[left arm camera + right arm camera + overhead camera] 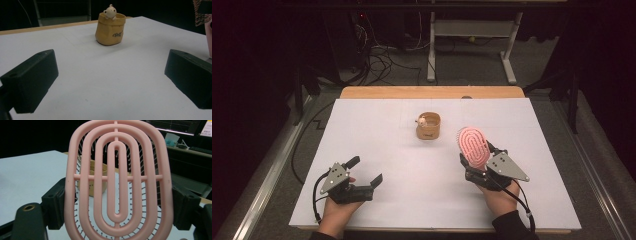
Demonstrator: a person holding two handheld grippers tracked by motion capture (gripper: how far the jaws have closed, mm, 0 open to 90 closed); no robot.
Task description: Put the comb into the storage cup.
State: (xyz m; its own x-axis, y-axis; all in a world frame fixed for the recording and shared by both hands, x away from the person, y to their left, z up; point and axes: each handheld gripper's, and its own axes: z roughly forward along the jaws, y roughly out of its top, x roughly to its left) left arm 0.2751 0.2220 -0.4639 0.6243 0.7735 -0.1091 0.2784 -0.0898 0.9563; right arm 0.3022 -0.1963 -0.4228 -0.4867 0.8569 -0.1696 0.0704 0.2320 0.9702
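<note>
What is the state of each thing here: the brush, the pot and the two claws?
Brush: held off the table, head up, between the right claw's jaws.
Pot: upright on the table, open at the top, a small figure at its rim, untouched.
Left claw: open, empty, low over the table.
Right claw: shut on the brush.
</note>
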